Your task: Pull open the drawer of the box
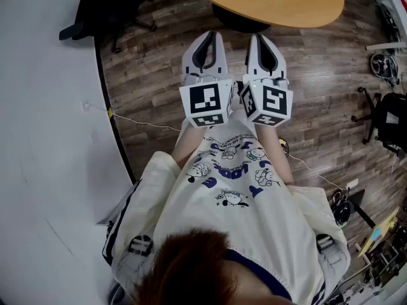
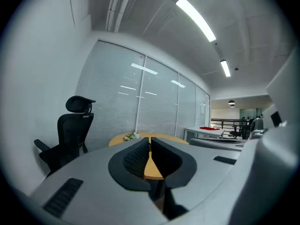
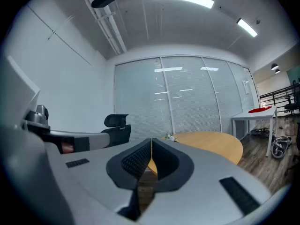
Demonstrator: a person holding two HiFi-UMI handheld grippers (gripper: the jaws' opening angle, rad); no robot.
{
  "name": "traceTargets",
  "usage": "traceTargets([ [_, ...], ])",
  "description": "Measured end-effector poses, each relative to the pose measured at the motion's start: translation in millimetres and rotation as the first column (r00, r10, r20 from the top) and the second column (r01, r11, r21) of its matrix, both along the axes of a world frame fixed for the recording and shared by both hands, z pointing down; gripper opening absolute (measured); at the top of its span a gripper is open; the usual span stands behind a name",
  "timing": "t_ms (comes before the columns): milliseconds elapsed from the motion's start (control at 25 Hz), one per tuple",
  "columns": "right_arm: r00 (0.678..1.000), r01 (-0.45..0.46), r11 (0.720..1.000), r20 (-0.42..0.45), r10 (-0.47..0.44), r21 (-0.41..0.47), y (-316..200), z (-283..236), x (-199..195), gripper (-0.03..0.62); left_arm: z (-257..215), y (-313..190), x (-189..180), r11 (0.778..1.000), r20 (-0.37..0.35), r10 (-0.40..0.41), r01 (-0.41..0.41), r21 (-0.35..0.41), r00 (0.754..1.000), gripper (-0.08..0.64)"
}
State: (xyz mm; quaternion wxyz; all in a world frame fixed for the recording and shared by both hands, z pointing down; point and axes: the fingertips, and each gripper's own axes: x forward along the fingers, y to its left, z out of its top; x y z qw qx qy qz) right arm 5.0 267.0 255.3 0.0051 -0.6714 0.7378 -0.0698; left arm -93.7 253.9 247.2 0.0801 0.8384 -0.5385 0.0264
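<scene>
No box or drawer shows in any view. Both grippers are held side by side in front of the person, over the wooden floor, pointing toward a round wooden table. My left gripper has its jaws together at the tips with nothing between them; in the left gripper view the left gripper points at the table. My right gripper is also shut and empty. In the right gripper view the right gripper aims at the same table.
A black office chair stands at the far left beside a white desk. A thin cable lies on the floor. More chairs and gear crowd the right side. Glass partitions with blinds stand behind the table.
</scene>
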Motion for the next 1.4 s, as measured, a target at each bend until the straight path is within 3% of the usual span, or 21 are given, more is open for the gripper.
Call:
traceTargets([
  [880,0.999,-0.029,0.999,0.039,0.030,-0.035,-68,17,4,0.032,6,-74,9,0.999,-0.003,0.044,-0.044,-0.002,0.999,0.026],
  [1400,0.995,-0.077,0.994,0.055,0.081,-0.079,-105,31,10,0.032,20,-114,13,0.996,-0.003,0.075,-0.075,-0.044,0.997,0.026],
])
